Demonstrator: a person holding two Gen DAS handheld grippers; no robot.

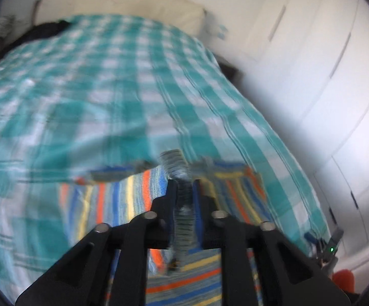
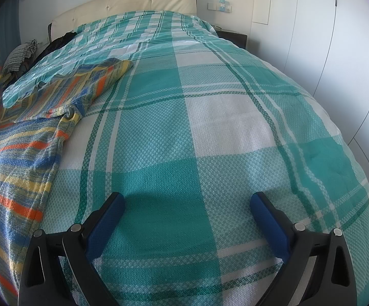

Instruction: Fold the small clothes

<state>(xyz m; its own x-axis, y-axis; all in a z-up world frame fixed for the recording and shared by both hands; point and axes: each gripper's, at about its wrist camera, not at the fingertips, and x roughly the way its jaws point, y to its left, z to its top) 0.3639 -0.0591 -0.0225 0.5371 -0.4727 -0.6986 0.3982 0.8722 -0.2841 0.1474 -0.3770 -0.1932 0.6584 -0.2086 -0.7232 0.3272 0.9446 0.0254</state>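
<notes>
Lying on the teal-and-white checked bedspread [image 2: 210,132], the striped knit garment [image 2: 18,158] spreads along its left side, one part tucked under a fold of bedspread. The left gripper [image 1: 183,186] is clamped on a bunched edge of it, the view blurred. The right gripper [image 2: 187,204] hovers wide apart over bare bedspread. No readable writing shows.
</notes>
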